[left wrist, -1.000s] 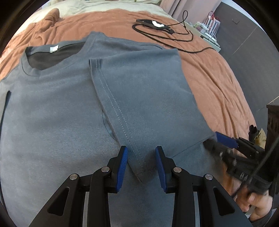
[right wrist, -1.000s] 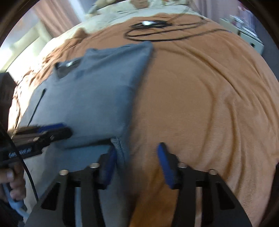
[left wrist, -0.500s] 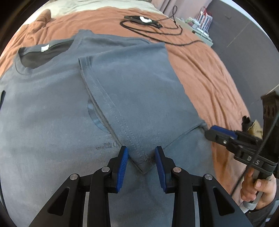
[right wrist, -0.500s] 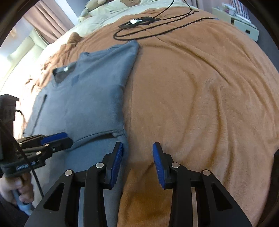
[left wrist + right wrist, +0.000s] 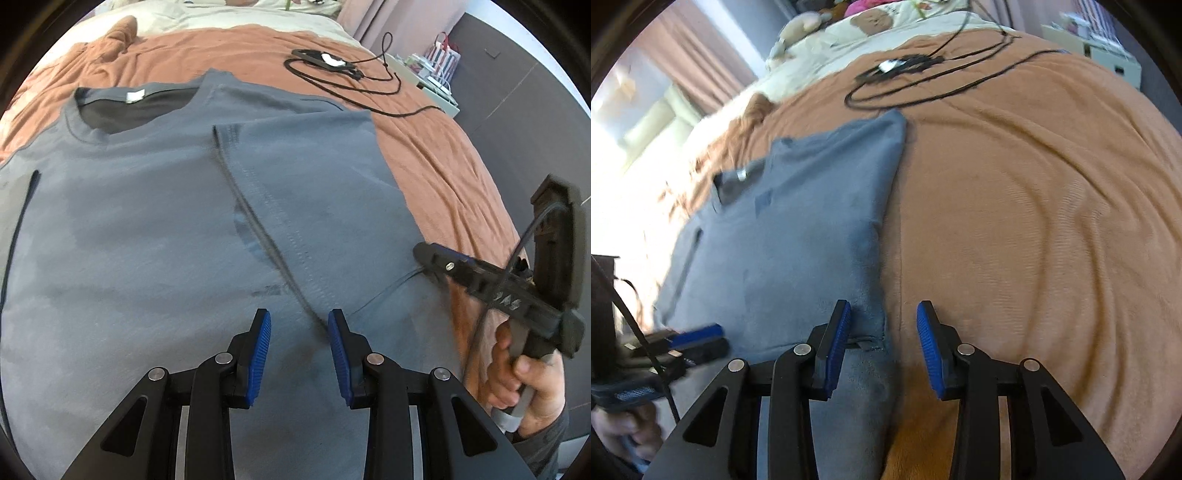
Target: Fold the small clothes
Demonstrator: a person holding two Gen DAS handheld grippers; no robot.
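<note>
A grey T-shirt point(image 5: 147, 229) lies flat on the brown blanket, collar far, its right sleeve point(image 5: 306, 184) folded inward over the body. My left gripper point(image 5: 299, 332) is open above the shirt, its blue pads either side of the folded sleeve's near tip, holding nothing. My right gripper point(image 5: 882, 325) is open over the shirt's right edge point(image 5: 875, 258), where the sleeve fold meets the side seam. The shirt also shows in the right wrist view point(image 5: 798, 229). The right gripper shows at the right of the left wrist view point(image 5: 443, 262).
A brown blanket point(image 5: 1034, 221) covers the bed. A black cable with a small device point(image 5: 332, 62) lies on it beyond the shirt; it also shows in the right wrist view point(image 5: 901, 66). A white shelf unit point(image 5: 439, 88) stands past the bed's far right edge.
Both grippers have drawn back a little from the shirt. The left gripper's jaws have spread slightly wider. The folded sleeve lies where it was.
</note>
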